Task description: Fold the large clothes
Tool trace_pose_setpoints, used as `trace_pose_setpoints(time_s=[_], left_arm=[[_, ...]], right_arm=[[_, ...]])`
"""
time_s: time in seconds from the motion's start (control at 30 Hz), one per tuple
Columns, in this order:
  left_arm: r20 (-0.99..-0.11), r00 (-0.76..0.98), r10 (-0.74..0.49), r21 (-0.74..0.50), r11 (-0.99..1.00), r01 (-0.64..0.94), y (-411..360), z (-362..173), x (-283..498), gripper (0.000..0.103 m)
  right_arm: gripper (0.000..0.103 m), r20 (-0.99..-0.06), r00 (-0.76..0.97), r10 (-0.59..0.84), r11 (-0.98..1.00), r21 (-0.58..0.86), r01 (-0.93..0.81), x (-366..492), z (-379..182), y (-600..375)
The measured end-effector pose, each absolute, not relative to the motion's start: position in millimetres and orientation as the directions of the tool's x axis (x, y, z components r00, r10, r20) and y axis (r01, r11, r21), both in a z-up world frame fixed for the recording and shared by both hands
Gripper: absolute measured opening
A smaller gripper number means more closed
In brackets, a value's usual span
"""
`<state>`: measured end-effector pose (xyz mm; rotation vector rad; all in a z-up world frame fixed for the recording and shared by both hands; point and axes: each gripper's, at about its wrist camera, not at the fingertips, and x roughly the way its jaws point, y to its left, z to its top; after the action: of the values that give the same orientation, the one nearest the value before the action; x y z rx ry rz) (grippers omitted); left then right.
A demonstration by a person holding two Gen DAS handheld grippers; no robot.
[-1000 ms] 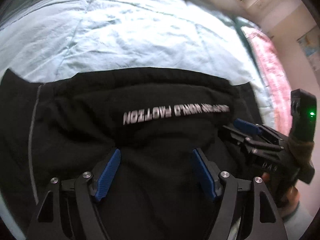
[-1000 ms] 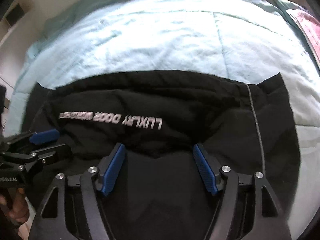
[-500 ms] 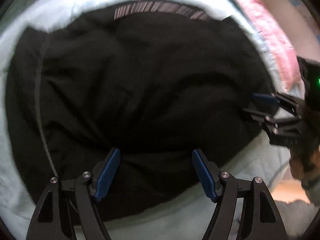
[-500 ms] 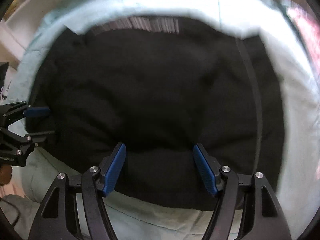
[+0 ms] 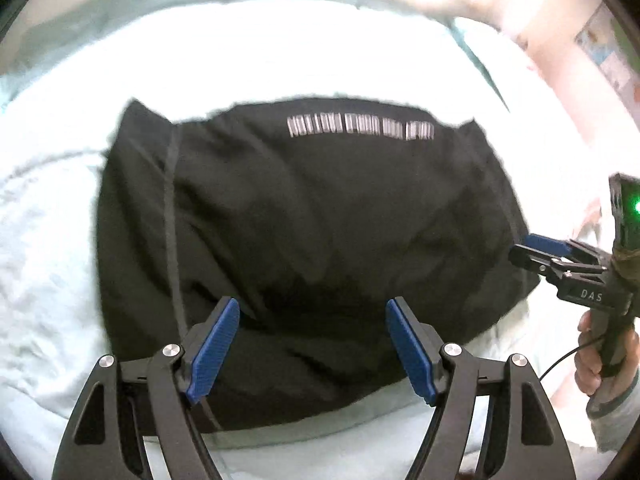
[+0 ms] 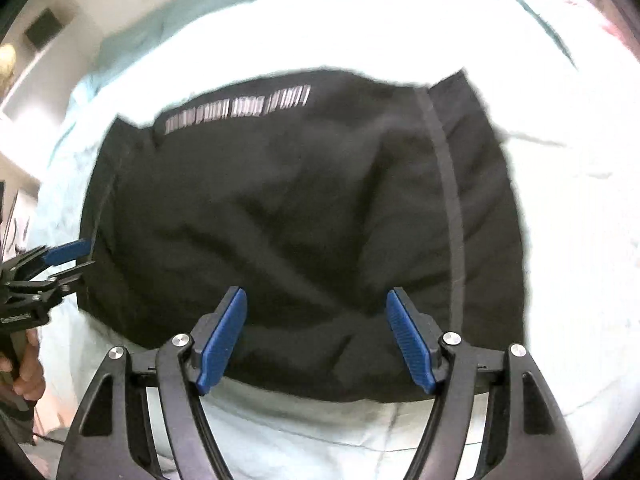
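Note:
A black garment (image 5: 312, 232) with a white line of print near its far edge lies folded into a thick rectangle on the pale blue bedspread (image 5: 280, 52). It also shows in the right wrist view (image 6: 304, 216). My left gripper (image 5: 312, 344) is open and empty above the garment's near edge. My right gripper (image 6: 316, 338) is open and empty above the near edge too. In the left wrist view the right gripper (image 5: 540, 254) is at the garment's right side. In the right wrist view the left gripper (image 6: 70, 258) is at its left side.
The bedspread (image 6: 560, 280) spreads on all sides of the garment. A pink patterned cloth (image 5: 560, 60) lies at the far right of the bed. A wall with a poster (image 5: 604, 48) stands beyond it.
Both grippers have pulled back and up from the garment. The printed line, close in front a second ago, now lies at the far edge of the folded bundle. Both grippers stay open.

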<state>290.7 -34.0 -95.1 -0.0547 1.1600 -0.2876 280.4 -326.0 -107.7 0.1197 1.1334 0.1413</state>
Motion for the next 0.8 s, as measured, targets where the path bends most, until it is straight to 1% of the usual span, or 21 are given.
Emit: trace_pose_setpoints(time_s=[0.1, 0.2, 0.3, 0.37, 0.47, 0.6, 0.67, 0.73, 0.8], left_arm=[[-0.862, 0.455, -0.225, -0.178, 0.973, 0.144, -11.9, -61.9, 302.0, 0.077], [-0.833, 0.518, -0.193, -0.163, 0.981, 0.104, 10.9, -39.7, 302.0, 0.077], [-0.828, 0.536, -0.164, -0.144, 0.986, 0.079, 41.0, -36.8, 313.6, 0.077], [-0.832, 0.502, -0.236, -0.215, 0.971, 0.1, 62.5, -45.5, 322.0, 0.077], [-0.823, 0.446, -0.351, -0.367, 0.929, 0.052, 97.2, -68.7, 335.3, 0.077], [-0.8, 0.408, -0.441, -0.508, 0.859, -0.068, 134.4, -116.5, 353.0, 0.077], [-0.788, 0.395, -0.473, -0.555, 0.823, -0.12, 144.5, -137.6, 359.3, 0.077], [-0.78, 0.376, -0.5, -0.584, 0.797, -0.152, 150.9, -158.5, 366.3, 0.077], [-0.779, 0.347, -0.522, -0.599, 0.783, -0.166, 151.9, -176.5, 372.2, 0.077]], right_arm=[[0.074, -0.854, 0.514, 0.08, 0.995, 0.1, 0.012, 279.7, -73.0, -344.3], [0.075, -0.795, 0.606, -0.024, 0.994, 0.045, 0.099, 281.0, -38.2, -376.2], [0.08, -0.763, 0.639, -0.098, 0.99, -0.01, 0.14, 290.4, -24.6, -411.4], [0.081, -0.773, 0.624, -0.114, 0.99, -0.039, 0.133, 298.7, -30.2, -423.5], [0.081, -0.847, 0.529, -0.053, 0.997, -0.013, 0.079, 324.5, -61.1, -438.2], [0.081, -0.899, 0.437, 0.036, 0.989, 0.094, 0.113, 346.8, -109.3, -466.6], [0.081, -0.902, 0.415, 0.123, 0.97, 0.198, 0.144, 351.4, -133.8, -476.0], [0.081, -0.886, 0.411, 0.216, 0.935, 0.309, 0.173, 354.8, -151.1, -489.3], [0.081, -0.867, 0.416, 0.275, 0.91, 0.375, 0.179, 357.8, -161.4, -496.4]])
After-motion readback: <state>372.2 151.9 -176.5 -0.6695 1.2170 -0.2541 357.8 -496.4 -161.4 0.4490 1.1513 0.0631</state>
